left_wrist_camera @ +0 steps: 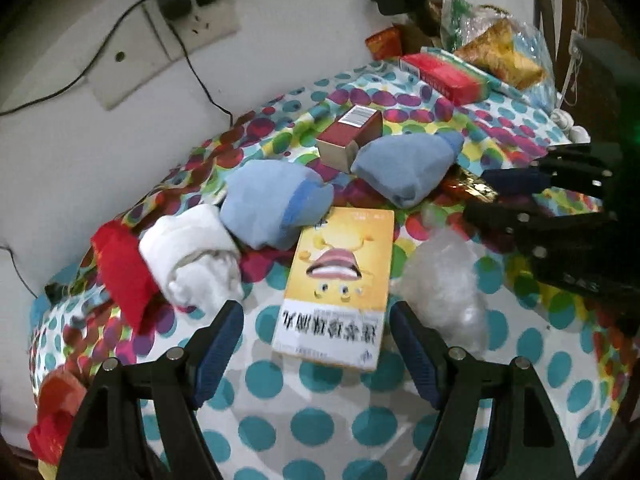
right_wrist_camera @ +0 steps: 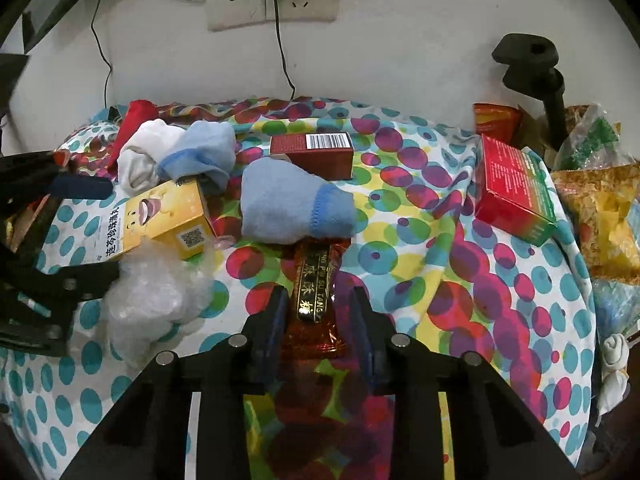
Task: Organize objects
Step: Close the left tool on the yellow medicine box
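White wall with sockets (right_wrist_camera: 272,8) behind, polka-dot cloth (right_wrist_camera: 420,240) over the worktop, clutter everywhere.

Step in hand, my read: right claw (right_wrist_camera: 318,320) is picking up the candy pack (right_wrist_camera: 316,292), lower centre of the right view. Jaws are narrow, one on each long side of the wrapper; pads look at or just beside its edges. Can't confirm real pressure from this angle, so treat it as closing, not gripped. Pack lies flat on the cloth, its far end just beside or under the blue sock (right_wrist_camera: 288,208).

Left claw (left_wrist_camera: 316,344) is wide apart and empty, bottom centre of the left view, lined up on the near end of the yellow box (left_wrist_camera: 340,284). No contact. Plastic wrap (left_wrist_camera: 440,280) sits just right of the box.

Next move, judged:
- right: finish the squeeze, lift straight so the sock isn't dragged; foil is slippery and crushable
- left: come down over the box's narrow sides, then close

Snack pile (right_wrist_camera: 592,208) at right edge looks like the likely drop spot; not certain.
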### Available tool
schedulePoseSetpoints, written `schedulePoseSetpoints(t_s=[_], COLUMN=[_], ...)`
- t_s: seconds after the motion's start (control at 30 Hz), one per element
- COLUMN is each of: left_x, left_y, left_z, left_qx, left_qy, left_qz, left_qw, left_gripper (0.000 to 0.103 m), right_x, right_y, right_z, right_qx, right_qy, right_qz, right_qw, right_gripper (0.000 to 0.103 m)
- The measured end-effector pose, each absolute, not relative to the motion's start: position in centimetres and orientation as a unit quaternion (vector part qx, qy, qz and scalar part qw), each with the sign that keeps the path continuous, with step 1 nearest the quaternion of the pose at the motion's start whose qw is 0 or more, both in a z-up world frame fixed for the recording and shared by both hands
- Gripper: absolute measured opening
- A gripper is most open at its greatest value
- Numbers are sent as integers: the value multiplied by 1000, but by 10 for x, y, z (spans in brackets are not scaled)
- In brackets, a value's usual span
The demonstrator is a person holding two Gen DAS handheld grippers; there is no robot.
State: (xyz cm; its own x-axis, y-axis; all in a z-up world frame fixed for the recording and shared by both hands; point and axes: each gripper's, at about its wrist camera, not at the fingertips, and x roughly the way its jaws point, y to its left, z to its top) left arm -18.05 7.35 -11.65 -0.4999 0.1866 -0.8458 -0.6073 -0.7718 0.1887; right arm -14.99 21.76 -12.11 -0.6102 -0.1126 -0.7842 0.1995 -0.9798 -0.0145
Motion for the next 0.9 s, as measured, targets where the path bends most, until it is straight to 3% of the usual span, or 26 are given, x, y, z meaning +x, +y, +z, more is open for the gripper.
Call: schedulePoseSetpoints(t_s=[0.4, 0.53, 0.67, 0.77, 0.9], left_x=[-188, -192, -200, -194, -198], left_y=[87, 80, 62, 67, 62], left_z=[-127, -129, -133, -132, -134], left_qx=[-423, -424, -442, -427, -440], left_qy=[225, 187, 99, 116, 97], left_qz=[846, 855, 859, 868, 870], left_qw=[233, 235, 237, 225, 199], left_gripper=[78, 78, 79, 80, 97], right_x=[-149, -149, -149, -149, -150], right_y=[214, 216, 215, 217, 217], right_z=[-122, -122, -122, -122, -123], right_qx=[433, 433, 434, 435, 438], right_qy=[55, 51, 51, 47, 52], right_qz=[-895, -895, -895, -895, -894], right_qw=[91, 93, 92, 86, 80], right_gripper=[35, 36, 37, 44, 57])
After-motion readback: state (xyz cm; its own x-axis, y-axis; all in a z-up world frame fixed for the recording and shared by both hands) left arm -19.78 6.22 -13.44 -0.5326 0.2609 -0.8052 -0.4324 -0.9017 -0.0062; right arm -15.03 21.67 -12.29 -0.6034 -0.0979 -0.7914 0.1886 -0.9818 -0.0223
